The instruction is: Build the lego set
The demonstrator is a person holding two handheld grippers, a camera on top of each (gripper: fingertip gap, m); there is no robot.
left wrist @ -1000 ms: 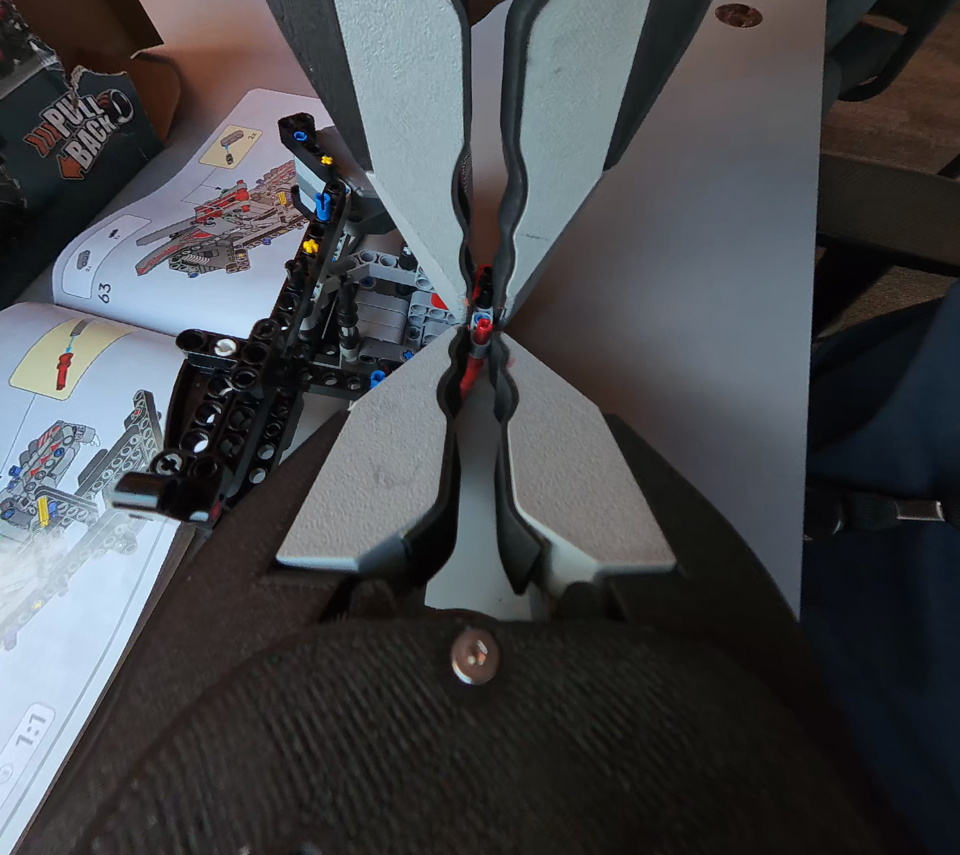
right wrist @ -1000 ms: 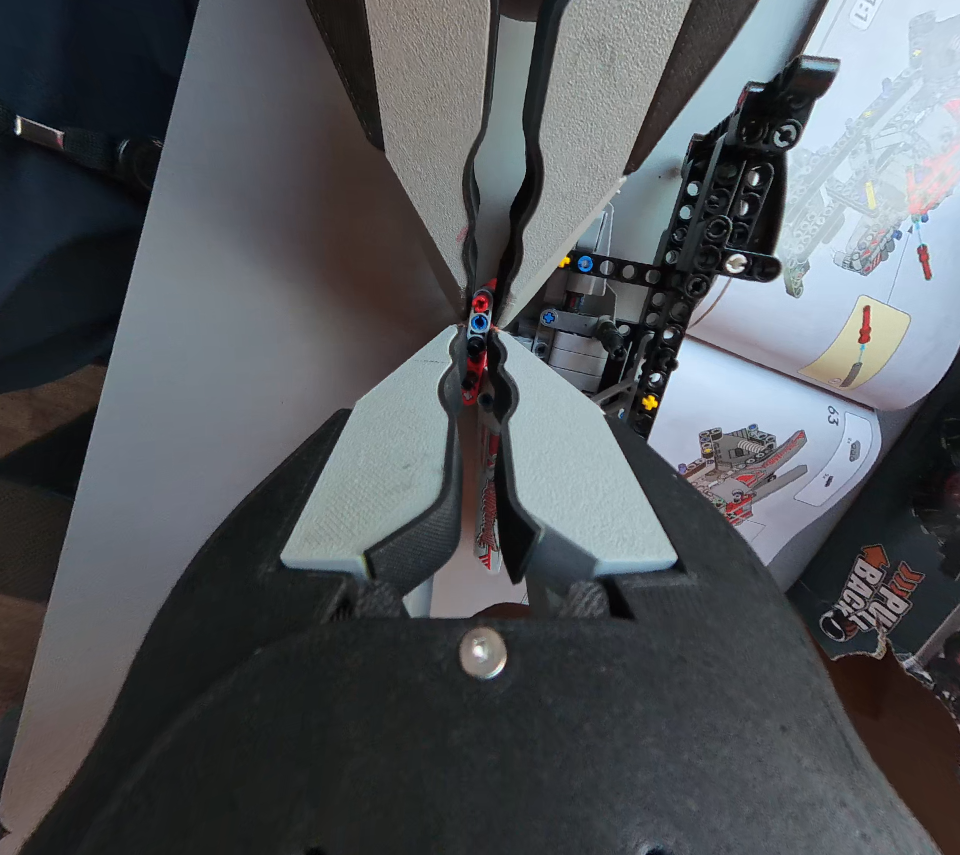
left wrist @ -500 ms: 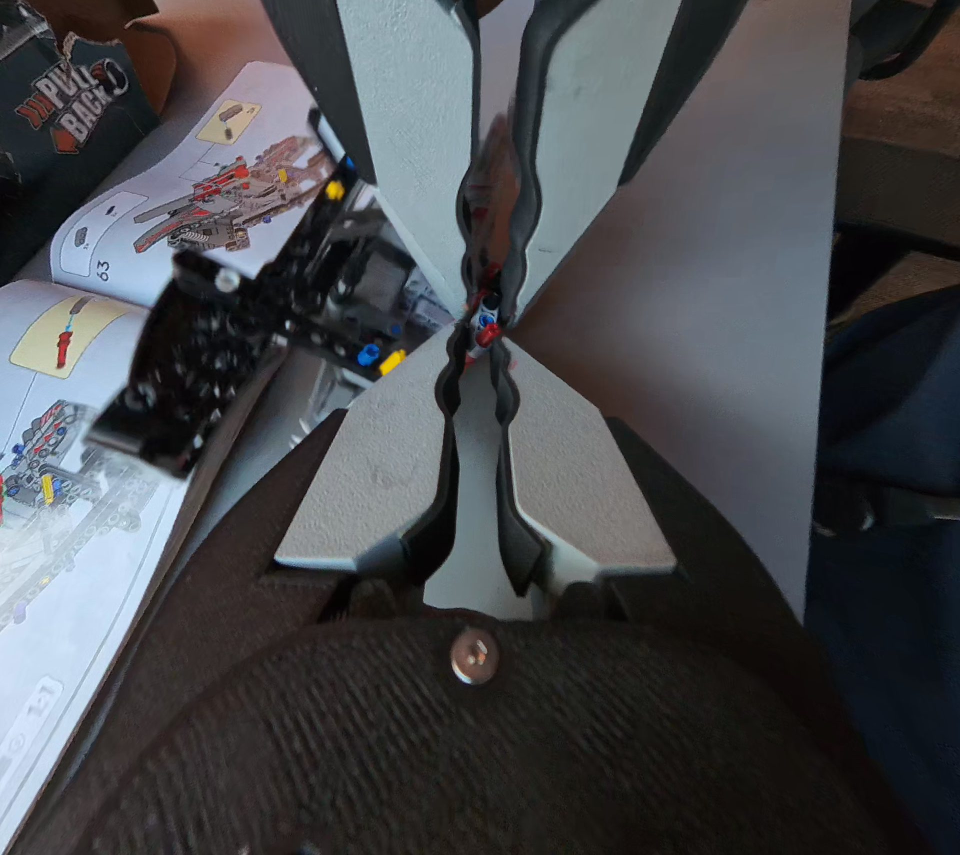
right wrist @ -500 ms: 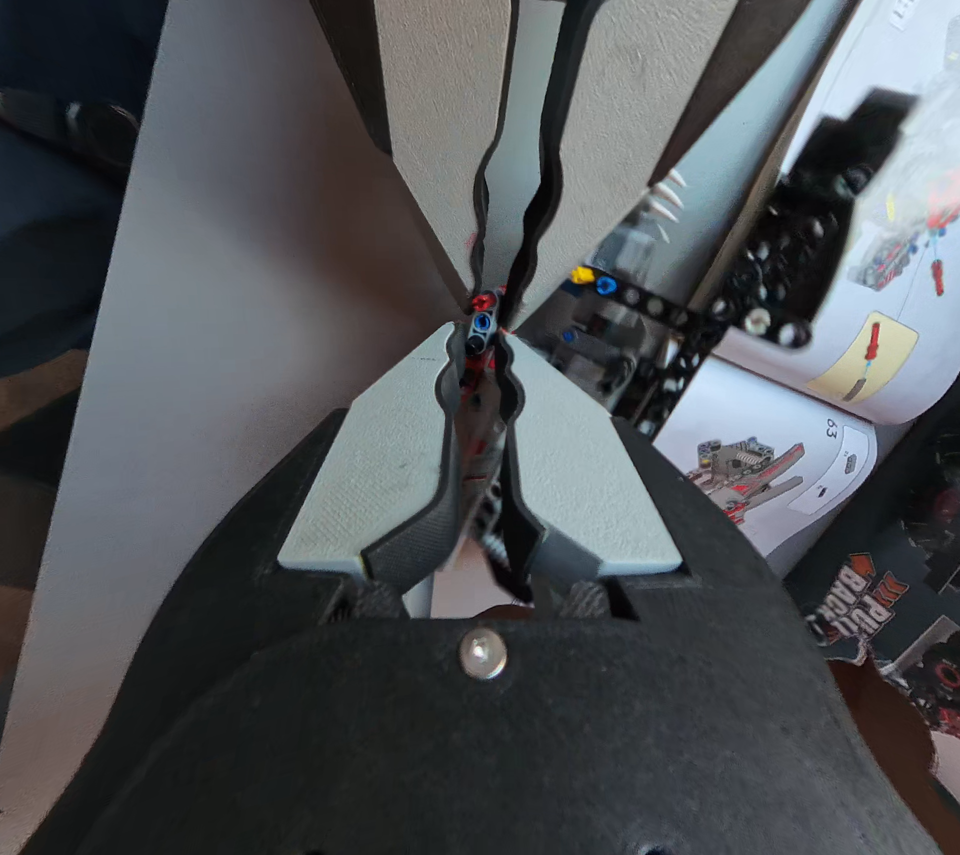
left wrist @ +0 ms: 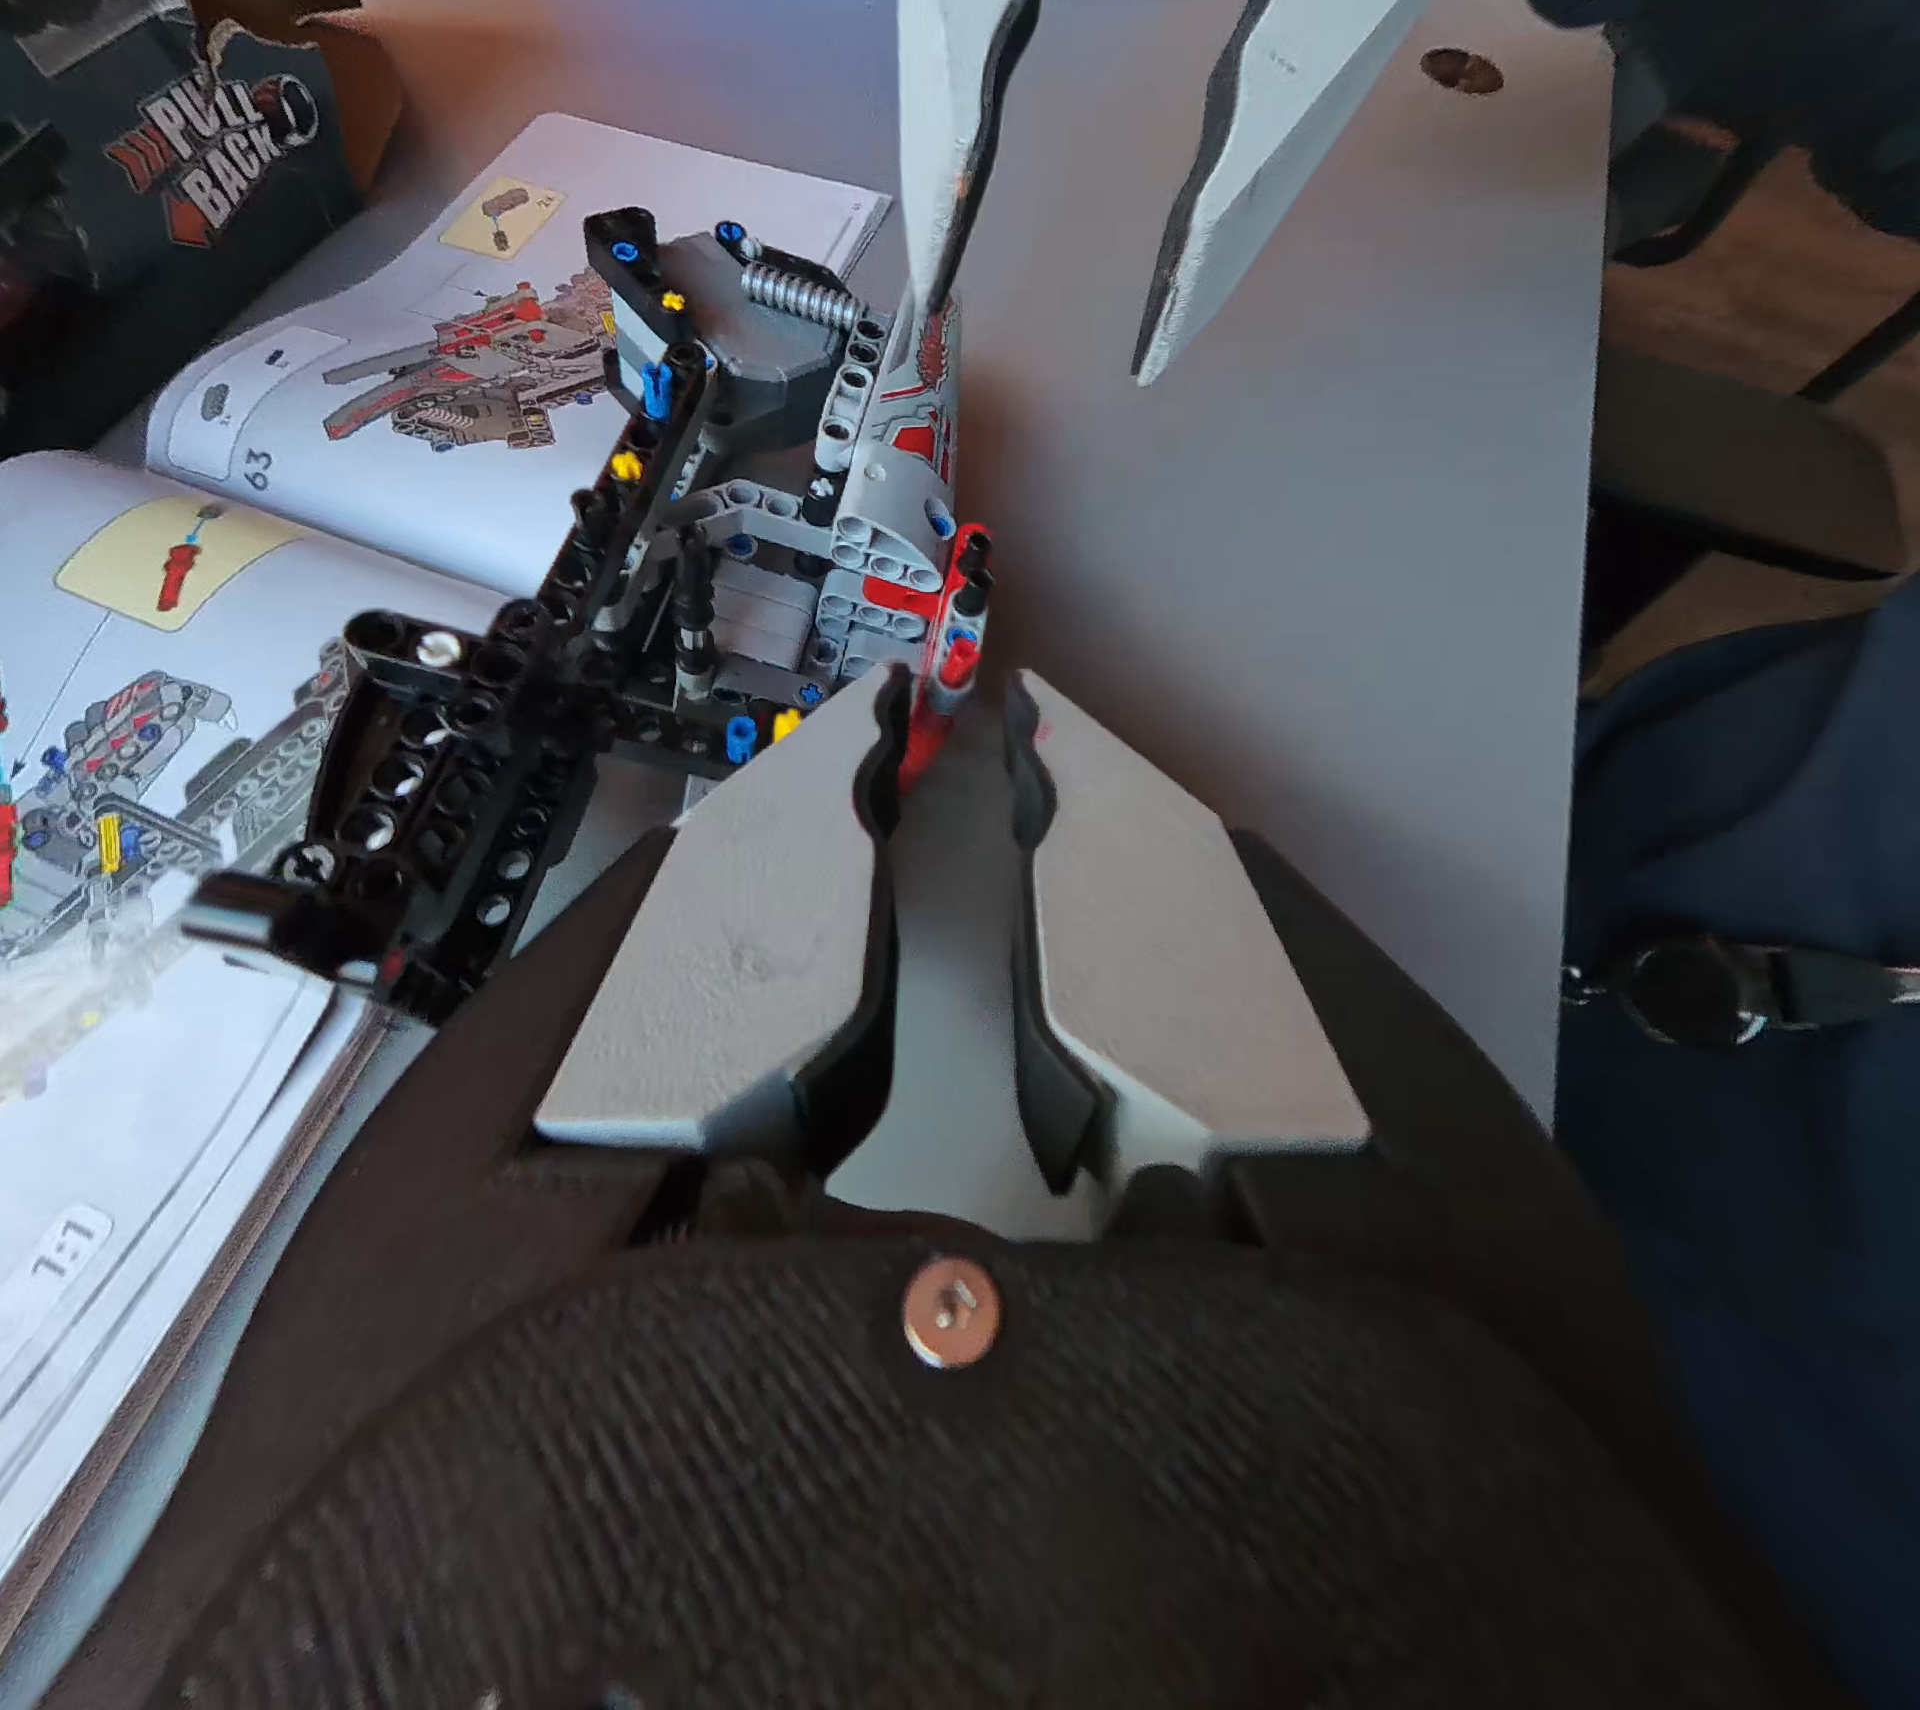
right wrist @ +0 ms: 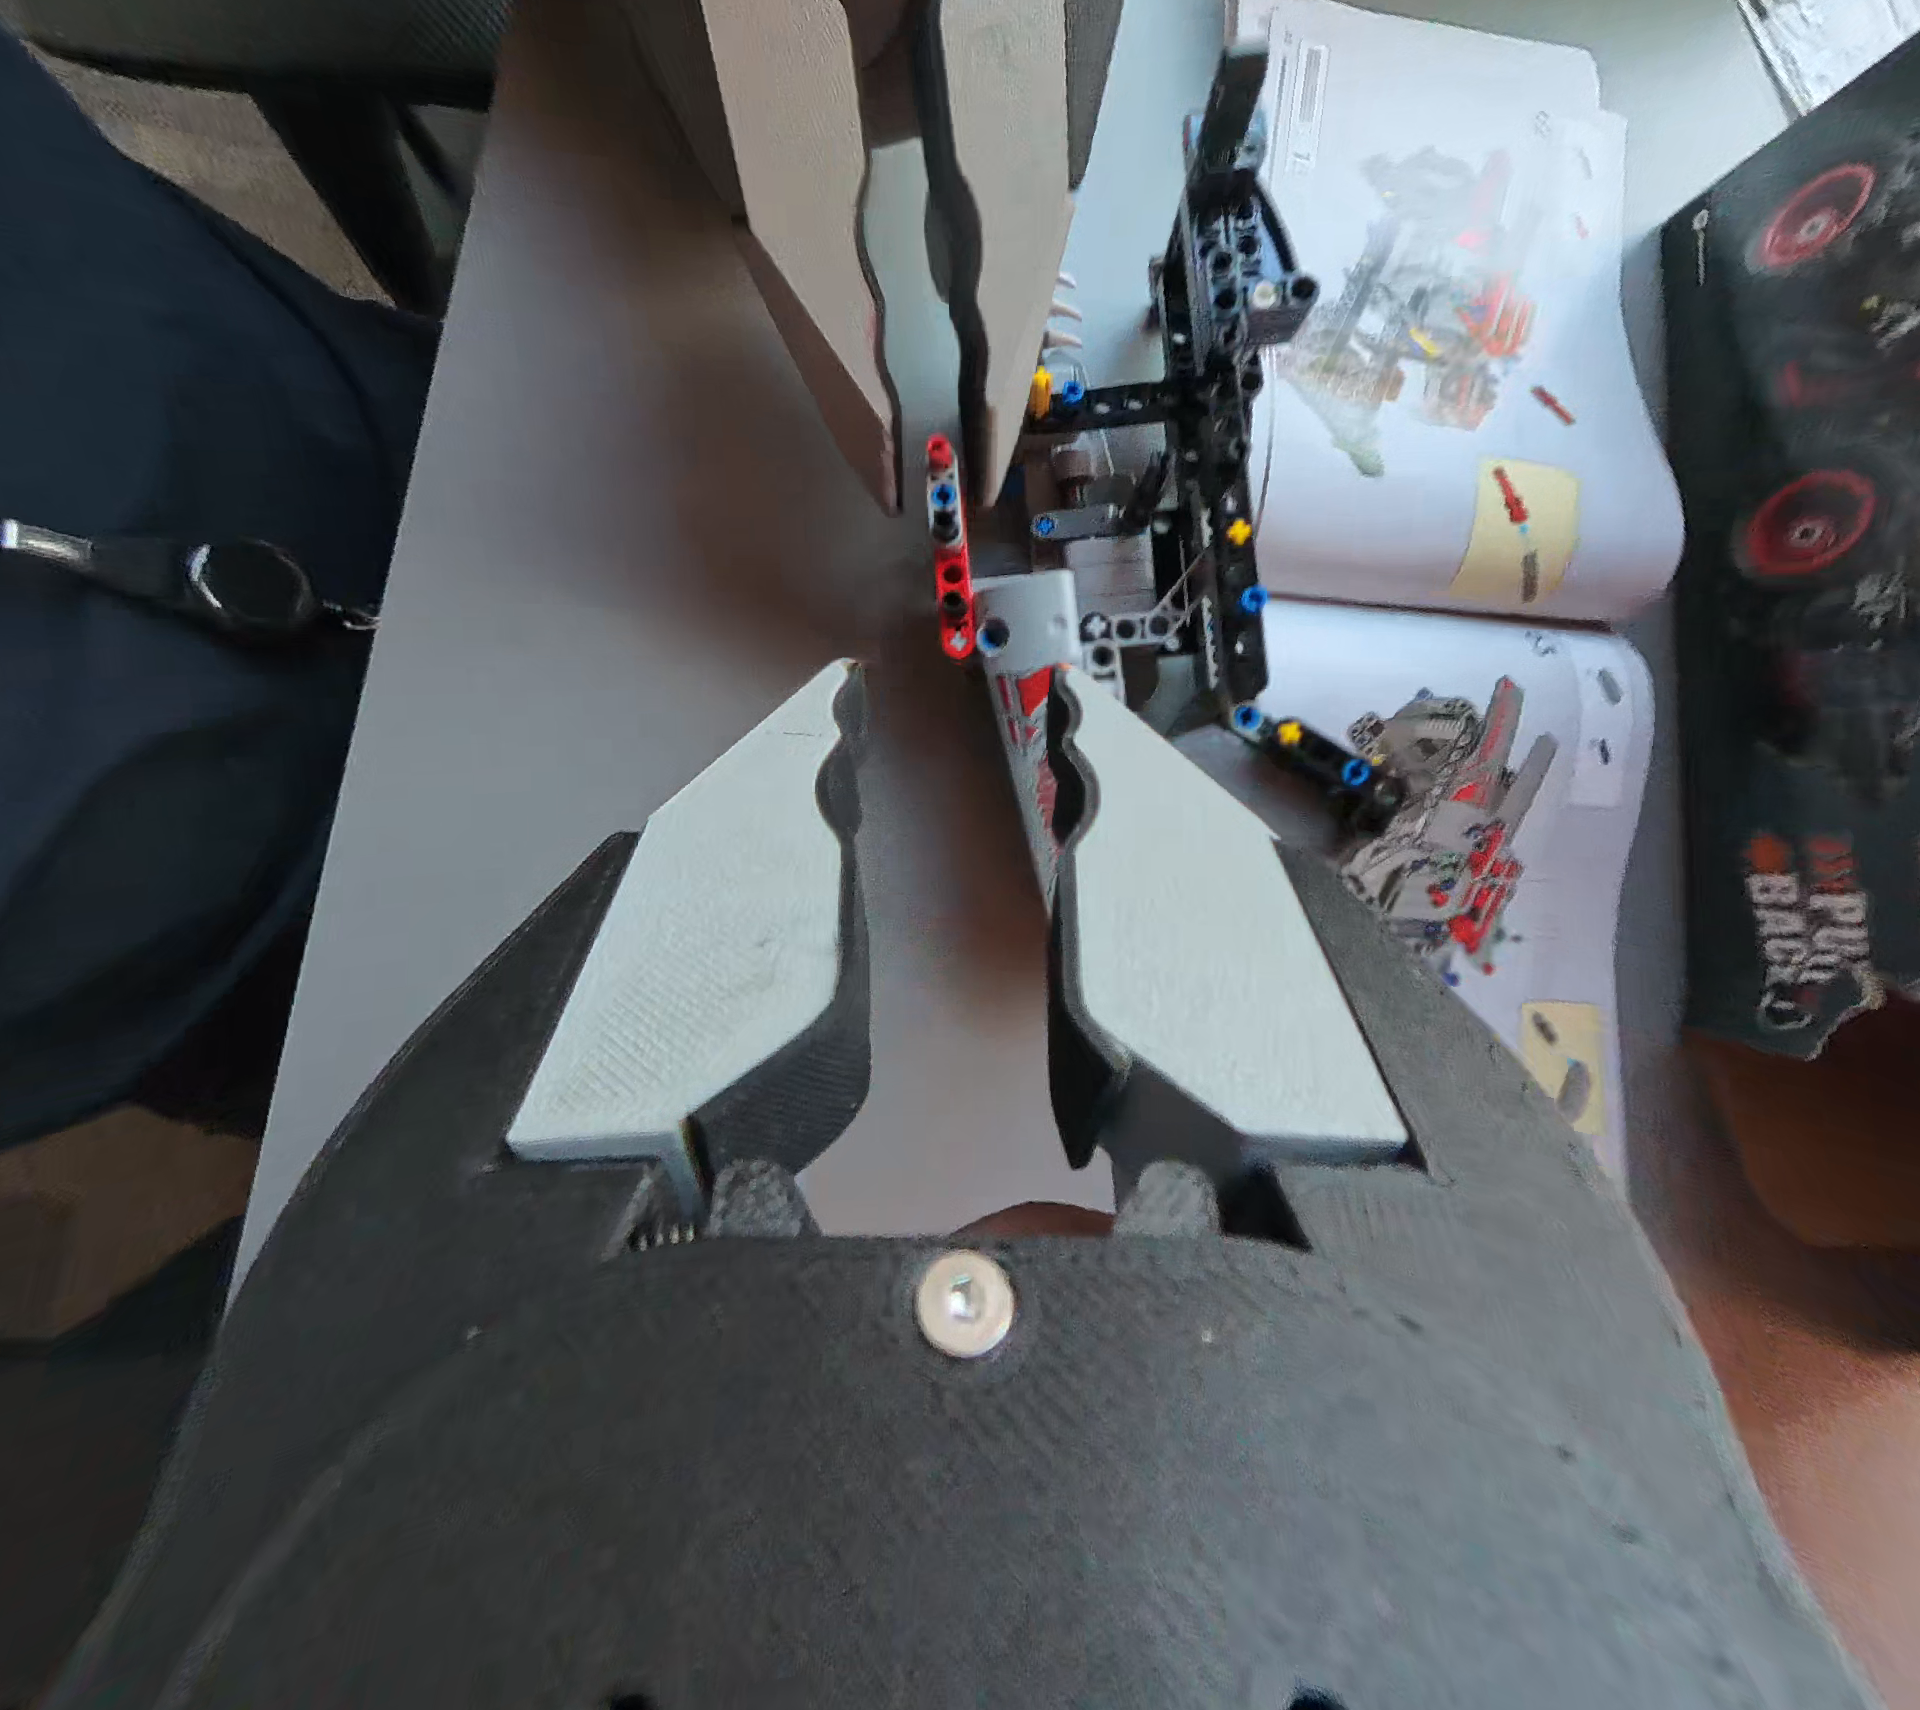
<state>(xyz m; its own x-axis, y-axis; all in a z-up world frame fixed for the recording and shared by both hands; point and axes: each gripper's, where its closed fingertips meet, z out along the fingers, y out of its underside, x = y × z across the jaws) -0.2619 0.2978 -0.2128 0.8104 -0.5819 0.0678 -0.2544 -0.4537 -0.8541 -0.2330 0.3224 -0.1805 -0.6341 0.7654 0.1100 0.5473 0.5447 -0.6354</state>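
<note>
Left gripper (left wrist: 951, 710) parted, red beam (left wrist: 954, 611) at its tips; right gripper (right wrist: 956, 715) agape, one finger beside printed panel (right wrist: 1023, 725). Lego model (left wrist: 665, 580) on table (left wrist: 1299, 517), partly over manual (left wrist: 416, 372). Probably light, rigid, pop-apart; best held by black frame (left wrist: 447, 787).

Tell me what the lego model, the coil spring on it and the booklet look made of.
Lego model: moulded plastic, glossy highlights on its black beams. Coil spring: probably metal, bright silvery coils. Booklet: printed paper, curling at the fold, slight sheen.
</note>
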